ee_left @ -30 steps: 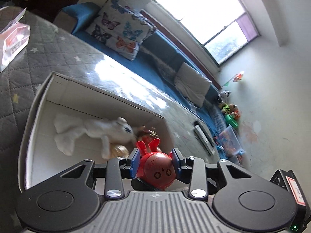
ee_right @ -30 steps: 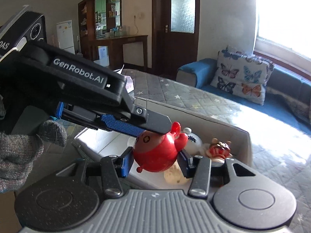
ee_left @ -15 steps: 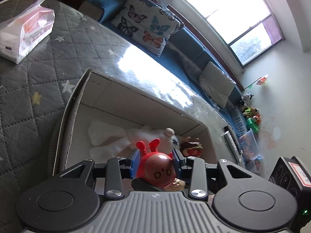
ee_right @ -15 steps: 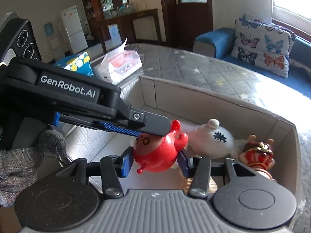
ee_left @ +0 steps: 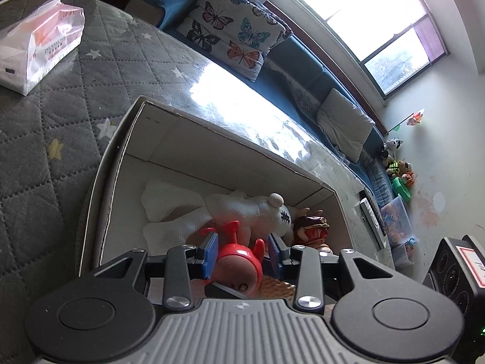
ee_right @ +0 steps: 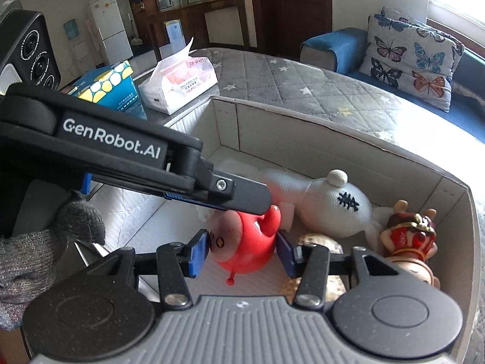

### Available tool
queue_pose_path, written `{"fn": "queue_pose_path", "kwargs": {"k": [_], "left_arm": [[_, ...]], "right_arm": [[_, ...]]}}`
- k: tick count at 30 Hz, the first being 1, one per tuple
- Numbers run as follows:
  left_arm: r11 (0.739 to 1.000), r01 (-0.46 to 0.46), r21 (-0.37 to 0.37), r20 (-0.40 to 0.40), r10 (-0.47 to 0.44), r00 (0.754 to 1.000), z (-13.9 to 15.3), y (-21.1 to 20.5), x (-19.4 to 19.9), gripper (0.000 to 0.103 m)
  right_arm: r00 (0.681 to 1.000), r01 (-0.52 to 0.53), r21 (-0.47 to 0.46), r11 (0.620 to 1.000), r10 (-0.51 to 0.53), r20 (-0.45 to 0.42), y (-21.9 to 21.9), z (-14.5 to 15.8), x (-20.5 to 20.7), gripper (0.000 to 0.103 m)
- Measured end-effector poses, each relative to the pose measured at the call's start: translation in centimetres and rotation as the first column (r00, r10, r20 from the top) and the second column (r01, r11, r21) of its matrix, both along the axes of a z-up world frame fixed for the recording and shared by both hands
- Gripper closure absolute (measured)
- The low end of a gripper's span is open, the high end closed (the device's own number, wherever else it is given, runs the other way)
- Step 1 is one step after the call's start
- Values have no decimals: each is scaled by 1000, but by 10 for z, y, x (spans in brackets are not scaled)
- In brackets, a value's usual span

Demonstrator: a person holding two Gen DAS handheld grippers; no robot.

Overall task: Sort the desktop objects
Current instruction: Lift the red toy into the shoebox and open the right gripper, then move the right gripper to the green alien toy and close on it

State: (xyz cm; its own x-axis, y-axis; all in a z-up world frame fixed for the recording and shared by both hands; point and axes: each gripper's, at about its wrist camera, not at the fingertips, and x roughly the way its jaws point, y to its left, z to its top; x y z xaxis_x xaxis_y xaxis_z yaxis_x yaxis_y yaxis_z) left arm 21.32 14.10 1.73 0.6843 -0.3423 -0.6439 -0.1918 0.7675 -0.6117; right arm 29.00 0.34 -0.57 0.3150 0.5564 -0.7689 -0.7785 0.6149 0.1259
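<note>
Both cameras sit close above the open cardboard box (ee_left: 127, 139), each looking down along its own gripper. The left wrist view faces the far window (ee_left: 363, 15) and sofa. The right wrist view faces the door (ee_right: 291, 3) and cabinets. Both share the box interior, the red toy (ee_left: 239, 261) and the tissue pack (ee_right: 182, 85).

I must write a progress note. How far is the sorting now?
Done: a white plush toy and a small figurine already lie in the cardboard box. In hand: the red toy sits low inside the box between both grippers, left gripper and right gripper; their pads look slightly parted, so whether it is let go is unclear. Left: a tissue pack and a blue box stand outside, if they count.
</note>
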Motion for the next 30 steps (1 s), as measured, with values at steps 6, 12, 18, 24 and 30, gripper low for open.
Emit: {"fn": "queue_pose_path", "kwargs": {"k": [6,12,18,24,30], "left_arm": [[1000,-4,9,16,3,1000,7,-2,-6,65],[999,18,33,53,-19,998,22,-13,-18,65],[997,41,60,91,-46,995,36,-30,-35,65],[993,83,87,127,-94,987,46,-54,-55,65],[985,138,107,144,-152,978,44,-81,-73,65]], "right_arm": [[999,10,29,1000,-10,33,-8,12,-8,52],[997,31,69,997,-36,72,-25,27,-22,52],[991,66,115,991,-79,111,-55,44,-44,52],[978,98,143,985,-122,171,-90,56,-75,42],[964,150,142,978,-177,201,-124,53,-105,42]]}}
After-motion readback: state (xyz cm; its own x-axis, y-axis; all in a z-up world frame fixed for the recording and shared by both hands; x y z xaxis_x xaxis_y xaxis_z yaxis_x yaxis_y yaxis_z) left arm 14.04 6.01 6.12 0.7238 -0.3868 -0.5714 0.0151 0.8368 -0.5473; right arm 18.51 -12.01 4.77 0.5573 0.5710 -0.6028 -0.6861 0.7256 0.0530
